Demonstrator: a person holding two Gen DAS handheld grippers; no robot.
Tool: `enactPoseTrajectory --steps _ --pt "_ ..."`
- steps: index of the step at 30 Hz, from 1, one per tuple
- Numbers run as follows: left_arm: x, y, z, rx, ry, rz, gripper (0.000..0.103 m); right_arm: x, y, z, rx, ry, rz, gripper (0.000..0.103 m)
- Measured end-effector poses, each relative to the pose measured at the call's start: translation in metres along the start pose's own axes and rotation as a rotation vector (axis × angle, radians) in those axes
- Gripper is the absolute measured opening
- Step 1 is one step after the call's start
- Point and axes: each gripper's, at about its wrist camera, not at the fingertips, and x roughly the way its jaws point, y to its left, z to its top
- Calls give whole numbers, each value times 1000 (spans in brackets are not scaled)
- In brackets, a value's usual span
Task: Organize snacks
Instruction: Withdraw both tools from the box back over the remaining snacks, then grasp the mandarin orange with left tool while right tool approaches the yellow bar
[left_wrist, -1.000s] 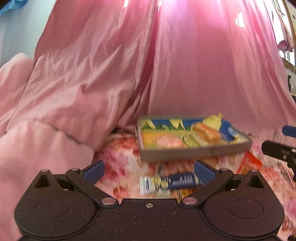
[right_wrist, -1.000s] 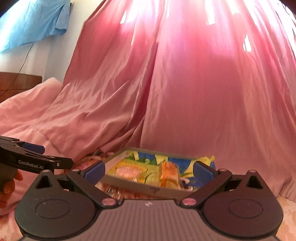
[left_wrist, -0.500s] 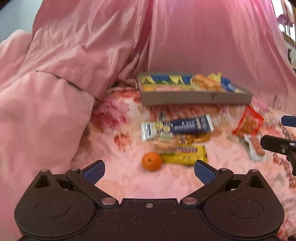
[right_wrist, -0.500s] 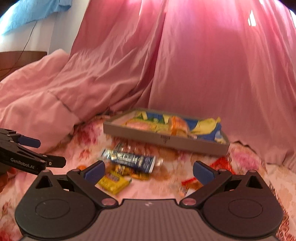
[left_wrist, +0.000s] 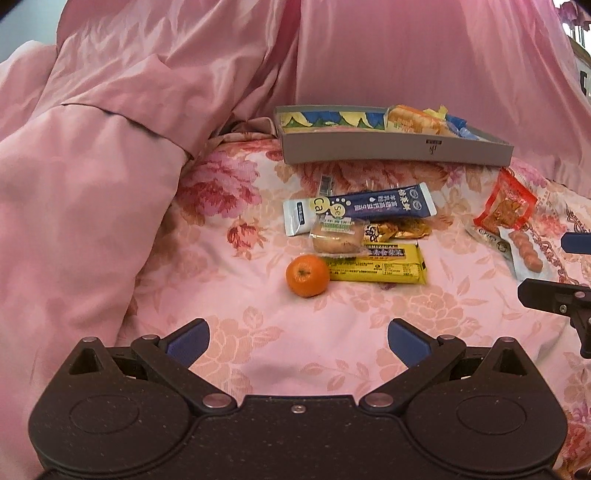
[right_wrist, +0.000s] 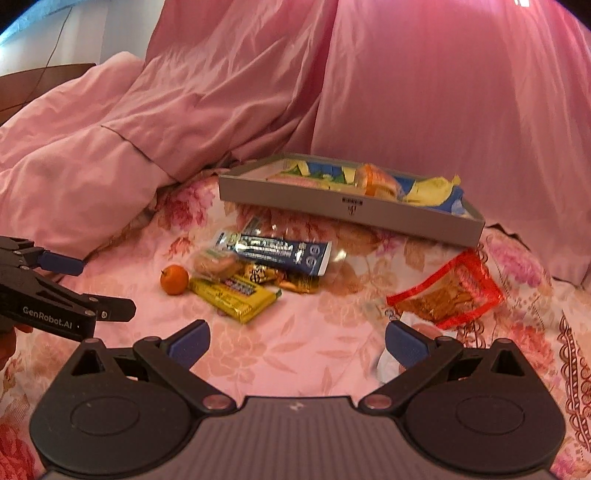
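Since 1.0 s ago: orange (left_wrist: 307, 276) newly visible.

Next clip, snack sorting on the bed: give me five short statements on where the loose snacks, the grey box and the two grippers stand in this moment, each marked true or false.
1. The small round orange fruit lies inside the shallow grey cardboard box. False: it sits on the floral pink bedspread, in front of the box.
2. The left gripper is open and holds nothing. True.
3. The long dark blue sachet lies nearer the box than the flat yellow foil packet. True.
4. The right gripper is shut on the red see-through snack bag. False: it is open, the bag lying loose ahead of it.
5. The box holds no snacks. False: an orange-wrapped biscuit pack sits in it.
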Motion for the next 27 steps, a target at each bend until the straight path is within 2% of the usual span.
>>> enactPoseTrajectory --steps 19,27 --pt "27 3 -5 30 47 -12 102 30 -6 -15 35 103 7 103" --pt "40 6 -2 47 42 -9 102 46 -5 -16 19 129 25 103"
